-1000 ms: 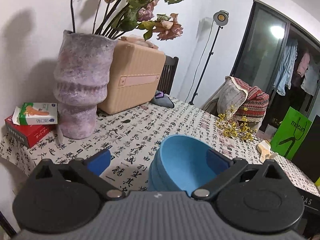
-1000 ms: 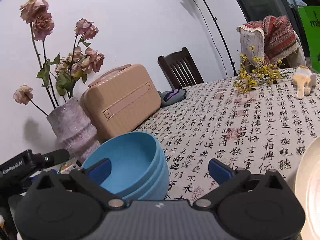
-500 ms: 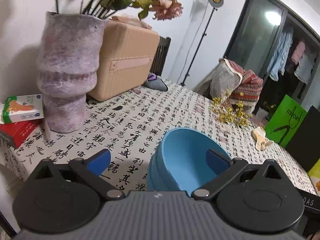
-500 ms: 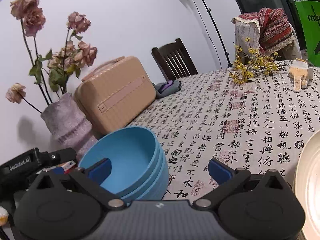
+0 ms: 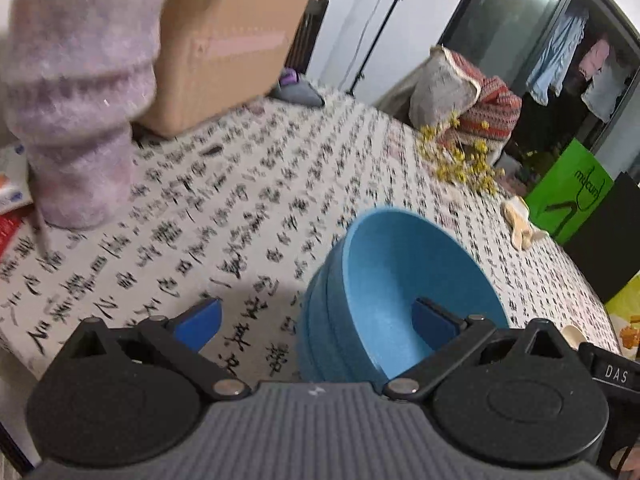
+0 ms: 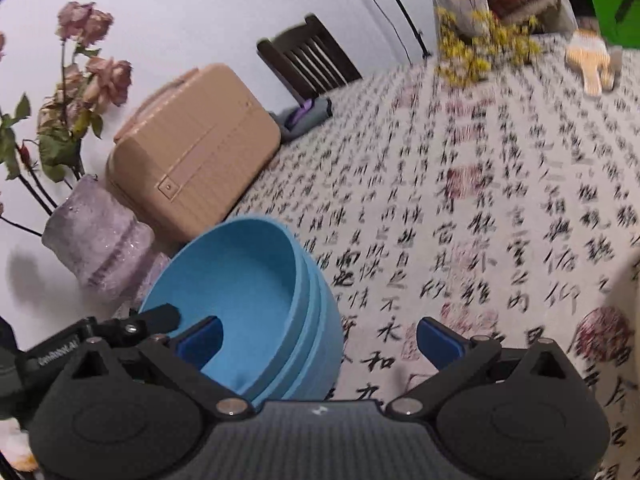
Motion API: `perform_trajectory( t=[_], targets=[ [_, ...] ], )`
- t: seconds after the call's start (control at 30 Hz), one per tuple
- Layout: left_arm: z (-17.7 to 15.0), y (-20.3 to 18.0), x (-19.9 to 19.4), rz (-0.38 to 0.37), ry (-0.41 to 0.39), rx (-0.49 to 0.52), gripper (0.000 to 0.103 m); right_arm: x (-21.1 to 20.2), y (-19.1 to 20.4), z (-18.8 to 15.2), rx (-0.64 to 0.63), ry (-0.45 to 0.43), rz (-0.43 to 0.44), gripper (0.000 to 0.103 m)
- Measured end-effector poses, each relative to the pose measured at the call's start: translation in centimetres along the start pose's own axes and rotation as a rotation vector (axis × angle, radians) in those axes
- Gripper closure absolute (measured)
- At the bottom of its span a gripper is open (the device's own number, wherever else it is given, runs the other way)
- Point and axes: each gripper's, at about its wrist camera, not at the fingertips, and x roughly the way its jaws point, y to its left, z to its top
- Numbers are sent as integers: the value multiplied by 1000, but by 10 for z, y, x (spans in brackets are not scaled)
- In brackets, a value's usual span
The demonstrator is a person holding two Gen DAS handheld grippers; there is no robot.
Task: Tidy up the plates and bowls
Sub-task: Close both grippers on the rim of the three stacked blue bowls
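Bowls (image 5: 400, 280): blue nested stack, at least three rims visible, tilted, near bench edge, just in front of both grippers. Cannot tell if base touches the cloth; dark shadow beneath on the left side suggests it rides just above.

Left gripper (image 5: 320, 320): spread wide, straddling the stack's wall, right finger inside the top bowl, left finger outside. No pinch visible. Right gripper (image 6: 320, 334): likewise spread, left finger inside the rim, right finger over the bench (image 6: 480, 200).

Change from a second ago: both views now sit lower and closer to the cloth, vase (image 5: 76, 80) and case (image 5: 224, 40) loom larger and blurred, bowls fill more of the frame. Stack is travelling down and forward.

Judgement: set-down of the stack is close; release not yet done. Plate at right, barely seen.
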Motion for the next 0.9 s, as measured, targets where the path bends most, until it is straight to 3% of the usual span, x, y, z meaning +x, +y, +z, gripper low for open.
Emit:
perform_trajectory(
  t=[0.33, 0.53, 0.7, 0.9],
  targets=[
    [-1, 7, 24, 0, 81, -47, 1, 25, 14, -4, 27, 81, -38, 2],
    [-2, 14, 27, -3, 109, -96, 10, 39, 13, -3, 74, 146, -27, 10],
    [-3, 12, 26, -10, 126, -84, 18, 48, 11, -3, 126, 186, -32, 31],
    [-2, 1, 29, -9, 155, -55, 32, 53, 11, -1, 150, 222, -46, 50]
  ],
)
